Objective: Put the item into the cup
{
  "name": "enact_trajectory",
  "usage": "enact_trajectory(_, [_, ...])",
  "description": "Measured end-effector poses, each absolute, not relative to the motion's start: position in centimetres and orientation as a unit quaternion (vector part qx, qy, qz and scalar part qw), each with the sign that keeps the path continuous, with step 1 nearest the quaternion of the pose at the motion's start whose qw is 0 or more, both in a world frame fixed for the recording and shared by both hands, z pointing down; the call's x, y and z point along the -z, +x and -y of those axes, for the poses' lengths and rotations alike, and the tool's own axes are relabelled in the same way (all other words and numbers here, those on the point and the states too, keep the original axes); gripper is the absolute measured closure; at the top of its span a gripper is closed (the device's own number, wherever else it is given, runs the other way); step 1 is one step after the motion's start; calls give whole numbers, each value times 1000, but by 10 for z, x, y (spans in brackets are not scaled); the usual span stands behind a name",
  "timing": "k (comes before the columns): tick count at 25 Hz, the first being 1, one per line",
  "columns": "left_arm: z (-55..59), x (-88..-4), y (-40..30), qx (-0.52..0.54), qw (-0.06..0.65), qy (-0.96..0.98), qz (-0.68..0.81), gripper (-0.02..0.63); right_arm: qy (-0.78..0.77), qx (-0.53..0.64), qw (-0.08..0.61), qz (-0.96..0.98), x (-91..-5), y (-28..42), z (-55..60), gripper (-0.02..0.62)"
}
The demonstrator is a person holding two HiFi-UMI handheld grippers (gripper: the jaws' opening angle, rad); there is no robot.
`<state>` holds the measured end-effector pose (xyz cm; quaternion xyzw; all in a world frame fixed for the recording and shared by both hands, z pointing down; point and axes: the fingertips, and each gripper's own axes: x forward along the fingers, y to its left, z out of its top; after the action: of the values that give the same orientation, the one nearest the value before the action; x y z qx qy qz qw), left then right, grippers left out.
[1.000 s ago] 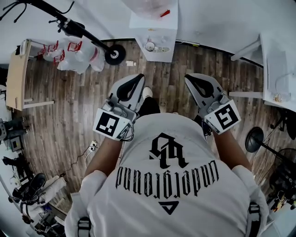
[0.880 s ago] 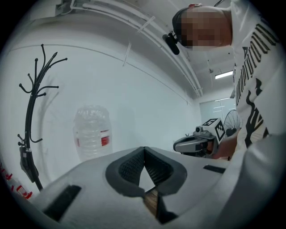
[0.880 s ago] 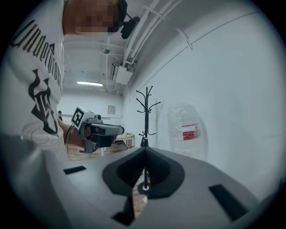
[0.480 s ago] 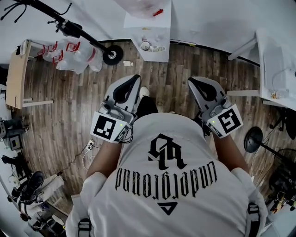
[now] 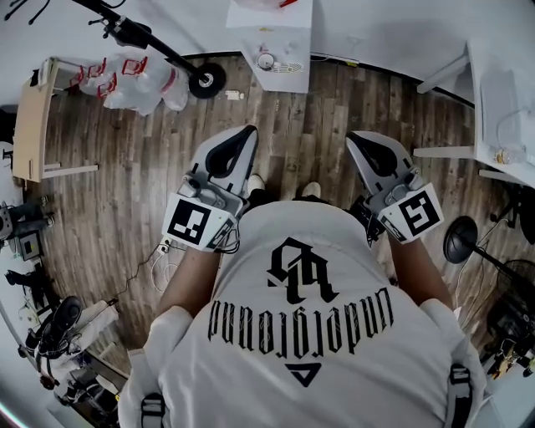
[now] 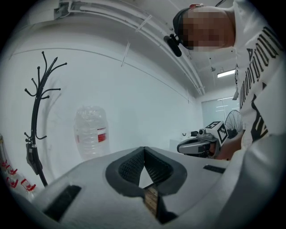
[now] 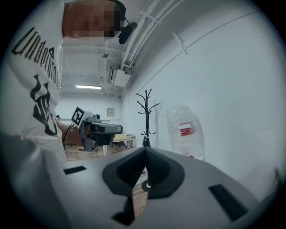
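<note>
Left tool [image 6: 144, 148] shut, pads meeting at the tips, nothing between them. Right tool [image 7: 145, 150] shut the same way, equally empty. Both held side by side in front of the person's white shirt [image 5: 251, 393], apart from each other, noses aimed forward over the wooden floor [image 5: 125, 192] toward a small white table [image 5: 292, 38] by the wall. Well short of that table, touching nothing. On the table's near end, a small round thing, seemingly the cup [image 5: 266, 60], just beside a pale ribbed object [image 5: 290, 66]. At the far end, a small red piece [image 5: 288, 3] on clear plastic; too small to tell whether it is the item. Left of the table, a scooter [image 5: 205, 81] with its black wheel on the floor, and white bags [image 5: 134, 79] with red print near it. Seen from the tools: a large water bottle [image 6: 90, 132] and a black coat stand [image 6: 38, 112] by the white wall.
</note>
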<state>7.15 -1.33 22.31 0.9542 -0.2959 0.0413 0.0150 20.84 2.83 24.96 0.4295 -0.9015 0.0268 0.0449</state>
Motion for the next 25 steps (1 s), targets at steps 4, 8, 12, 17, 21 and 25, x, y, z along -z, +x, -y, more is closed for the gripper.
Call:
enact_trajectory(4, [2, -220, 68, -40, 11, 961, 273, 598, 436, -27, 41, 899, -248, 195, -40, 589])
enact_trajectory(8, [-7, -217, 41, -39, 8, 965, 259, 598, 444, -24, 40, 895, -241, 166, -50, 591])
enact_trajectory(12, [-17, -216, -6, -32, 9, 965, 258, 598, 449, -18, 45, 892, -236, 127, -62, 591])
enact_trajectory(17, [-35, -212, -69, -22, 8, 966, 256, 598, 454, -6, 52, 890, -227, 71, -80, 591])
enact_trajectory(21, [-48, -205, -123, -2, 26, 966, 259, 598, 458, -3, 54, 887, -222, 28, -96, 591])
enact_trajectory(25, [-61, -201, -165, 4, 19, 966, 258, 598, 461, 1, 53, 886, -219, -12, -113, 589])
